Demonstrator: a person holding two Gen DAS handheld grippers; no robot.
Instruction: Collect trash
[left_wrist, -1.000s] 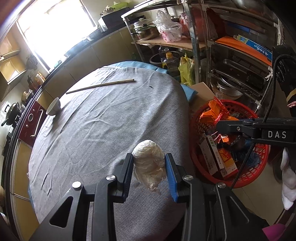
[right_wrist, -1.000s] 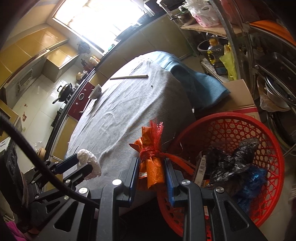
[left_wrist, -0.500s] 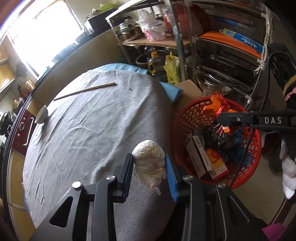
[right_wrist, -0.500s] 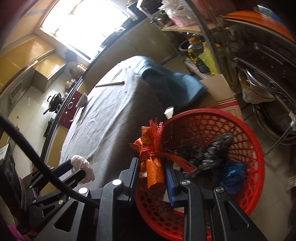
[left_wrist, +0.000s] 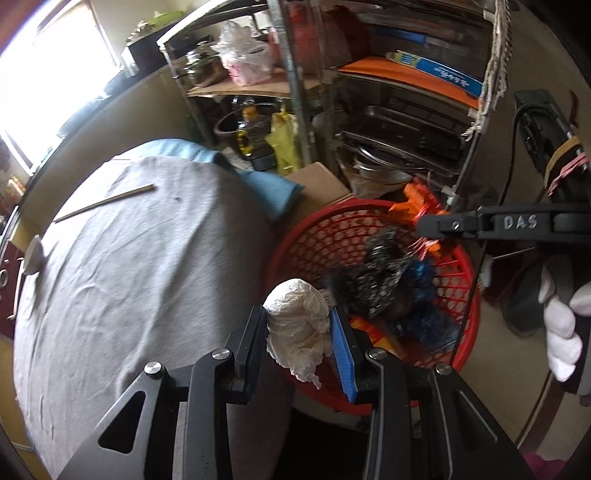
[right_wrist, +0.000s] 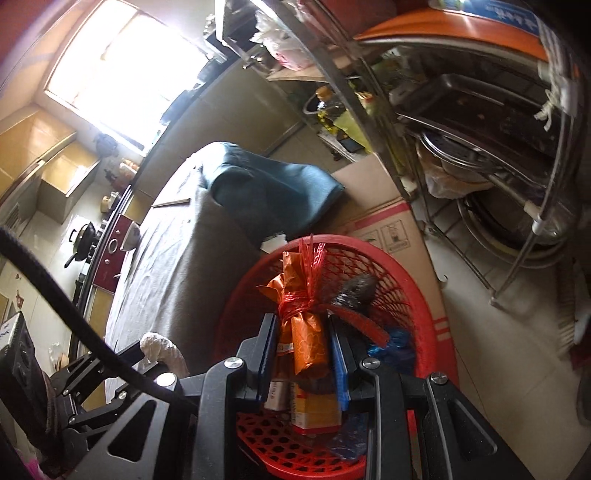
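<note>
Nearest us, our left hand-held gripper (left_wrist: 298, 326) is clamped on a crumpled white paper wad (left_wrist: 297, 325) at the red basket's (left_wrist: 295, 236) near rim; our right hand-held gripper (right_wrist: 302, 354) pinches an orange wrapper (right_wrist: 306, 332) above it. Neither is dropped yet. Inside lies earlier trash; beyond, chopsticks (left_wrist: 105, 202) and a bowl (left_wrist: 33, 254) remain on the grey tabletop (left_wrist: 140, 280).

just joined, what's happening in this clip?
A person is clearing trash with two handheld grippers. The left gripper is shut on a crumpled white tissue wad, held at the edge of the red basket beside the grey-clothed table. The right gripper is shut on an orange wrapper bundle over the basket, which already holds boxes and bags. Nothing released yet.
</note>
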